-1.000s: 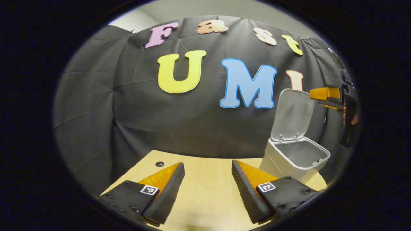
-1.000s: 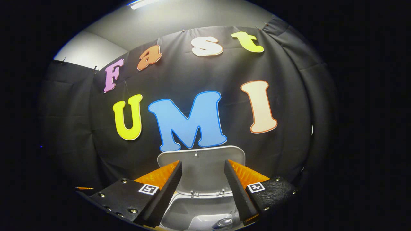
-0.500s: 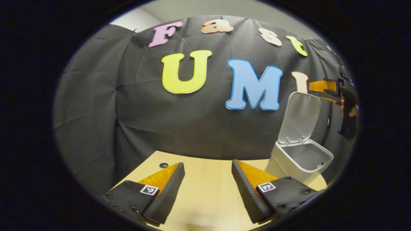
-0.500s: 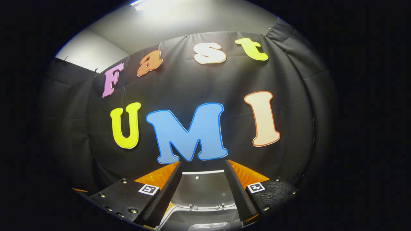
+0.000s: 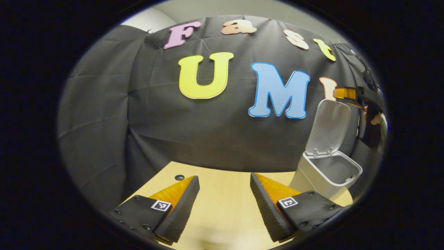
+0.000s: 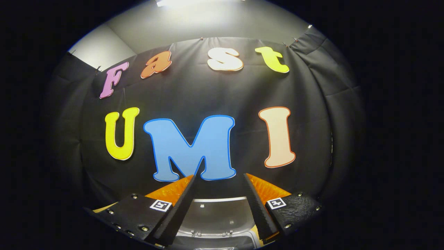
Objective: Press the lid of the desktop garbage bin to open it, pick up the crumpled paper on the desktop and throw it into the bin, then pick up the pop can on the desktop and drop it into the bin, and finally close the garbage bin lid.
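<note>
The white plastic desktop garbage bin stands at the far right of my pale wooden worktop, its hinged white lid upright against the black cloth wall. My left hand-held gripper hangs spread over bare wood, holding nothing, with a small round hole in the worktop just beyond it. My right hand-held gripper is spread and empty too, high above the bin, the lid's top edge between its fingers. In the left gripper view it sits just beside the lid's top corner.
</note>
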A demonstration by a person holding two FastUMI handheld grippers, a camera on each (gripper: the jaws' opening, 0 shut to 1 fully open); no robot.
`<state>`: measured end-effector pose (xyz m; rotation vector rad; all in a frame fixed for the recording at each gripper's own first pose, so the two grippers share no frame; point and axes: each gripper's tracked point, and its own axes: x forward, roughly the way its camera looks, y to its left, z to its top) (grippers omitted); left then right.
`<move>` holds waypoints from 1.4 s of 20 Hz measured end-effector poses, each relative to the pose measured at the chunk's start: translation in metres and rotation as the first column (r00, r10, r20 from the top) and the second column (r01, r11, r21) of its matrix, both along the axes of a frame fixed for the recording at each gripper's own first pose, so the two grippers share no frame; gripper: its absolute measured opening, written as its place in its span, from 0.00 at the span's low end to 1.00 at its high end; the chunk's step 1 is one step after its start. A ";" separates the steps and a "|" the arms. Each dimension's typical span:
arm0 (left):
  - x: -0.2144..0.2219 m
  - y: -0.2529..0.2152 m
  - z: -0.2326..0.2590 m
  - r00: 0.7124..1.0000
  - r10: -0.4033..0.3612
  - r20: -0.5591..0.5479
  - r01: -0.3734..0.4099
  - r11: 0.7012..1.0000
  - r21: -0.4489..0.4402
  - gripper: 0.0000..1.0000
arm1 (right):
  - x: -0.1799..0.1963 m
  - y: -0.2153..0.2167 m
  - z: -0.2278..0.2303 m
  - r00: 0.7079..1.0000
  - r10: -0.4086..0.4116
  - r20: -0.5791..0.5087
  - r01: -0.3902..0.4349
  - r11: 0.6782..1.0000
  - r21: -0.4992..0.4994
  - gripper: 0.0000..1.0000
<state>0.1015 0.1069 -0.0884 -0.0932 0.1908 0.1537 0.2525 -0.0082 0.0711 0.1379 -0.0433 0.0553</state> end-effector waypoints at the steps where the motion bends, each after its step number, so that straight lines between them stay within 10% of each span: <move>1: 0.000 0.001 -0.001 1.000 0.002 0.000 -0.002 1.000 -0.001 1.00 | 0.001 0.000 -0.006 1.000 -0.002 -0.019 0.002 1.000 -0.008 0.84; 28: -0.020 -0.052 0.001 0.995 -0.094 0.019 0.094 0.995 0.012 0.95 | -0.094 0.002 -0.058 0.980 0.094 -0.178 -0.100 0.995 -0.025 0.86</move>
